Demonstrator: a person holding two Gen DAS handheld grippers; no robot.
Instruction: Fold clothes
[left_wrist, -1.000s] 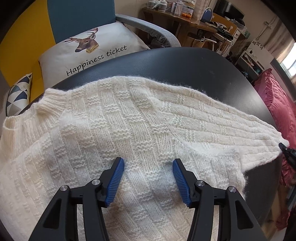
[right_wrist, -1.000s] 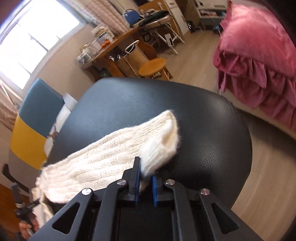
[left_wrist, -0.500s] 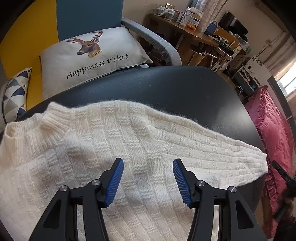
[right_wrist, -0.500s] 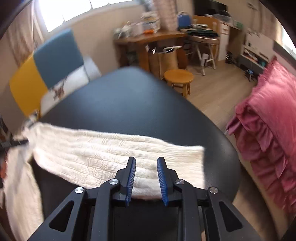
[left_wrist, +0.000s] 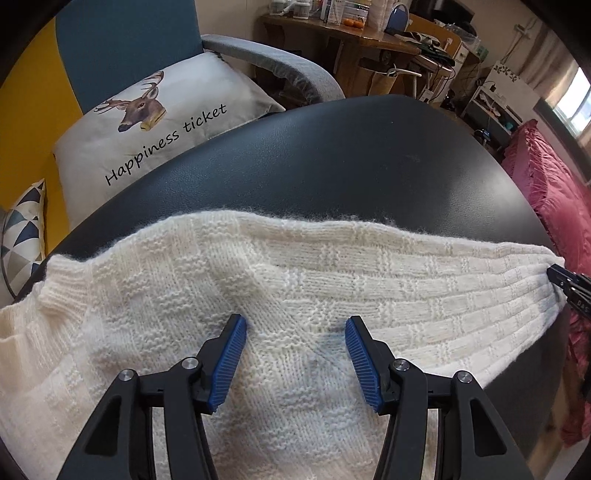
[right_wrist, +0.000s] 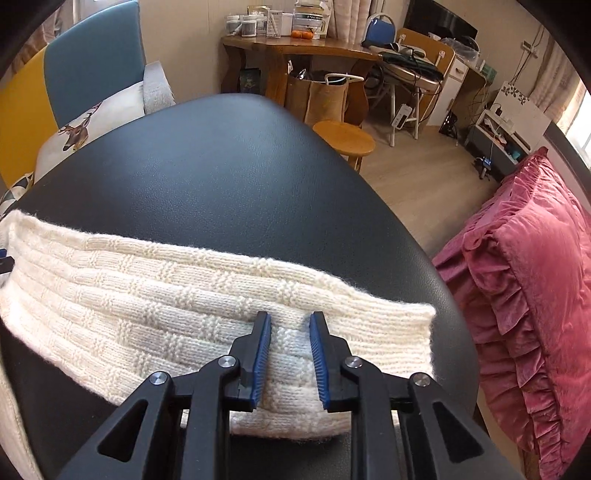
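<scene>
The cream knit sweater (left_wrist: 295, 306) lies spread flat on the black table (left_wrist: 351, 155), one sleeve (right_wrist: 207, 295) stretched toward the table's edge nearest the pink bedding (right_wrist: 528, 295). The left gripper (left_wrist: 295, 350) hovers with its jaws wide apart over the sweater's body near the armpit, holding nothing, probably to pin the cloth. The right gripper (right_wrist: 290, 354) sits over the sleeve near its cuff, jaws parted and gripping nothing, likely lined up to take it for folding inward.

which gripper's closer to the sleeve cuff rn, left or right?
Right. The right gripper hangs open over the sleeve just inboard of the sleeve cuff. The left gripper is open over the sweater's body, a sleeve-length away.
</scene>
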